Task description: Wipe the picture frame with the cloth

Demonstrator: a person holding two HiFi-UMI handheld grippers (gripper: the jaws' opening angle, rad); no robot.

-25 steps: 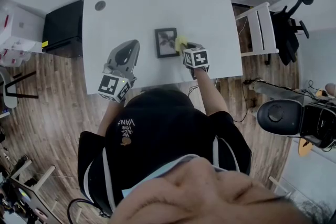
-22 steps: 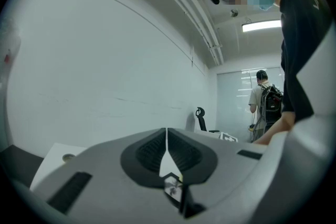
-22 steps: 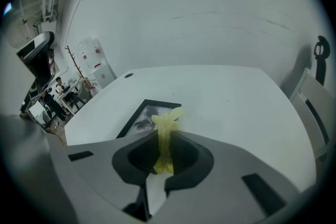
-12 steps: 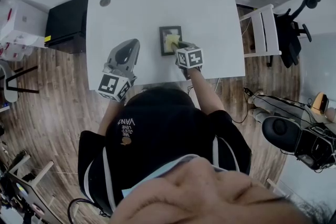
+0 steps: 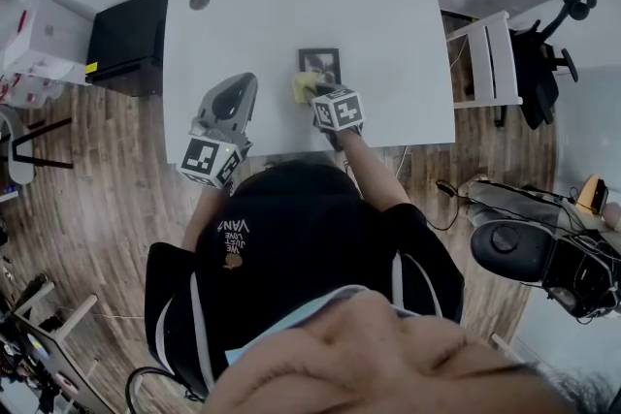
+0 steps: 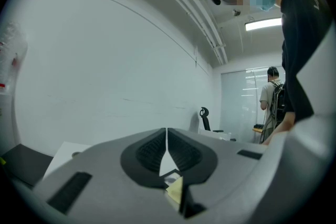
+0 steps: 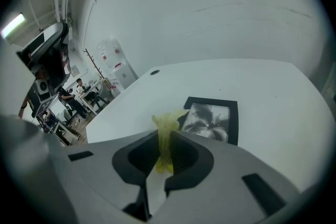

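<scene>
A black picture frame point(image 5: 319, 62) point(image 7: 212, 119) with a flower print lies flat on the white table point(image 5: 378, 15). My right gripper point(image 5: 312, 91) point(image 7: 164, 140) is shut on a yellow cloth point(image 5: 304, 85) point(image 7: 165, 128), which bunches at the frame's near-left corner. My left gripper point(image 5: 241, 84) point(image 6: 167, 134) hangs over the table's near-left part, away from the frame. Its jaws meet at the tips with nothing between them. Through the small gap under those tips, the frame and the yellow cloth point(image 6: 175, 189) show.
A black cabinet point(image 5: 124, 29) stands left of the table, a white chair point(image 5: 482, 53) and a black office chair point(image 5: 541, 44) to its right. A round cable hole point(image 5: 200, 1) sits at the table's far left corner. A person point(image 6: 271, 96) stands far off.
My right gripper has carried the yellow cloth leftward across the picture frame, from its right edge, over its face, to its near-left corner. The left gripper has stayed put.
</scene>
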